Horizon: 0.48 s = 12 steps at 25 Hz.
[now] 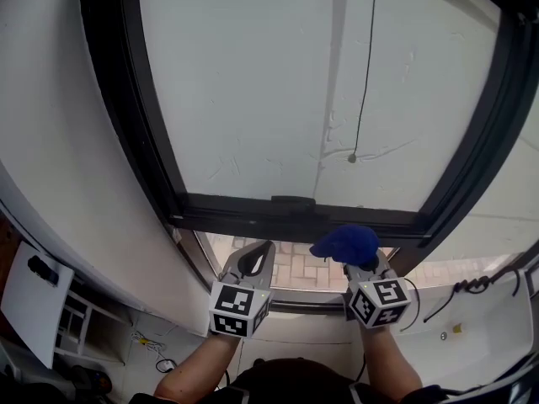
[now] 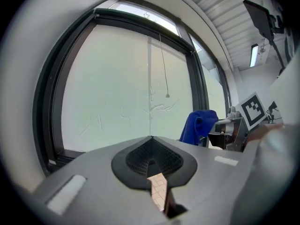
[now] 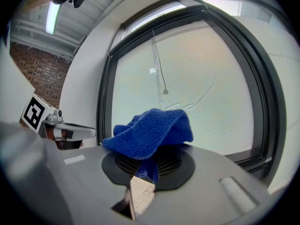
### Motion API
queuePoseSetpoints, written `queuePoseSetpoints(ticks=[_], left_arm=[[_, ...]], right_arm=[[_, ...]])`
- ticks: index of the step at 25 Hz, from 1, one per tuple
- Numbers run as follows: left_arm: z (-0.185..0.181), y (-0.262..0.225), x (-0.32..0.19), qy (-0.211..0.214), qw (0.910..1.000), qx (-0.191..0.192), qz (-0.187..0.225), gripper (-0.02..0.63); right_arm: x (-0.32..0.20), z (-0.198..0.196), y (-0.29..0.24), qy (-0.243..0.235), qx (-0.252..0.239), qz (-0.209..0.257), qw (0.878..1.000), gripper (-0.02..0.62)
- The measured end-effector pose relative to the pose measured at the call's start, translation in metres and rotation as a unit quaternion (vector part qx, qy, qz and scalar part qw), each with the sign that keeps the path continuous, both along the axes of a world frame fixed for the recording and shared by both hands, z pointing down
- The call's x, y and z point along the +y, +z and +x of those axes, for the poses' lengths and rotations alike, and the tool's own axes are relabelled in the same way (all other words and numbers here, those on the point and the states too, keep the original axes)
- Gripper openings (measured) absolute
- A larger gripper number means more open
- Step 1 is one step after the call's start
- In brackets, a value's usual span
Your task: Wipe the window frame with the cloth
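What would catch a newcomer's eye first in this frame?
The bright blue cloth, bunched in the shut jaws of the right gripper, low in the head view below the black window frame. Above it, the pale pane fills most of the view; the left gripper beside it is shut and empty.

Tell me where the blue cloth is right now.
The blue cloth is pinched by the right gripper, right of centre in the head view, just below the bottom rail of the window frame and right of the empty left gripper.
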<state>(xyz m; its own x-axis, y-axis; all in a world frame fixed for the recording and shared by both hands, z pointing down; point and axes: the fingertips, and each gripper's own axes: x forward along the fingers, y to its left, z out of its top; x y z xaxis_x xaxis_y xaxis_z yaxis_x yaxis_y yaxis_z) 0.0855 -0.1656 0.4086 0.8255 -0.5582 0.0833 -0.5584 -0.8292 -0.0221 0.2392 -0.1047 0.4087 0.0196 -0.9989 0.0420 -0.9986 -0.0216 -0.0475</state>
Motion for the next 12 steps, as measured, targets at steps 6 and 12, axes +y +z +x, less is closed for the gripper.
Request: queuePoseSetpoints(ticks=[6,12], left_arm=[[0.0052,0.0039,0.0042,0.005,1.0,-0.006,-0.002,-0.006],[0.0047,0.0015,0.0072,0.004,1.0,-0.001,-0.007,-0.006]], right_arm=[[-0.0004,0.0001,-0.0025,0.003,0.001,0.007,1.0,0.06],[0.0047,-0.0014,-0.0001,0.0,-0.003,0.004,1.0,0.06]])
